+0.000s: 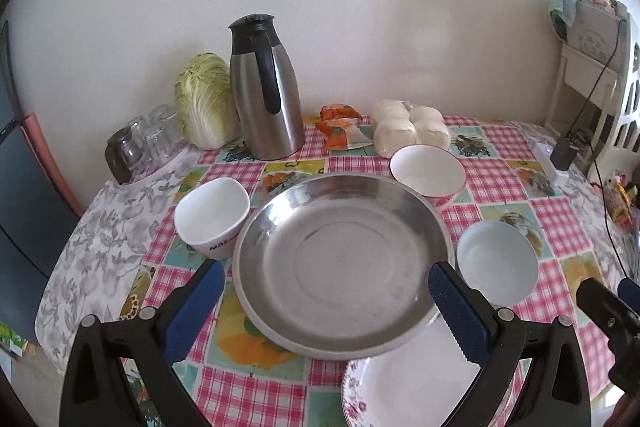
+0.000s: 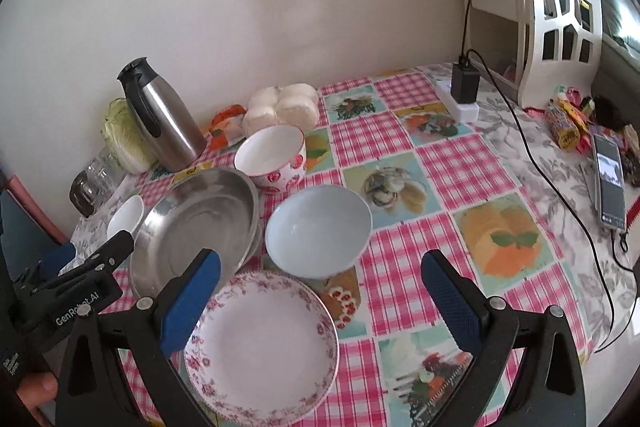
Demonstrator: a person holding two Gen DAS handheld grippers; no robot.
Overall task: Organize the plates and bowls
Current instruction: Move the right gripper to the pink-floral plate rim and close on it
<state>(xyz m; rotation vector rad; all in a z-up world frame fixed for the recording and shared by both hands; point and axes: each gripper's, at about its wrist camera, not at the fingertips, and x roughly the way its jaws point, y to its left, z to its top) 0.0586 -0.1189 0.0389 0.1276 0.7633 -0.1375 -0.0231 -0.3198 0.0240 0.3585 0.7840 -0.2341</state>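
A steel plate (image 1: pixel 340 267) (image 2: pixel 196 223) sits mid-table. Around it stand a white squarish bowl (image 1: pixel 212 215) (image 2: pixel 126 215) at its left, a red-rimmed strawberry bowl (image 1: pixel 427 169) (image 2: pixel 272 155) behind, and a pale blue bowl (image 1: pixel 497 261) (image 2: pixel 318 227) at its right. A floral-rimmed white plate (image 1: pixel 408 387) (image 2: pixel 262 347) lies at the near edge. My left gripper (image 1: pixel 326 287) is open and empty, hovering over the steel plate's near side. My right gripper (image 2: pixel 320 281) is open and empty, above the floral plate and blue bowl.
A steel thermos jug (image 1: pixel 266 87), a cabbage (image 1: pixel 206 99), glasses (image 1: pixel 152 139), a snack packet (image 1: pixel 340 125) and bagged buns (image 1: pixel 408 127) line the back wall. A charger with cable (image 2: pixel 464 83), a phone (image 2: pixel 610 183) and a white shelf (image 2: pixel 560 3) are at the right.
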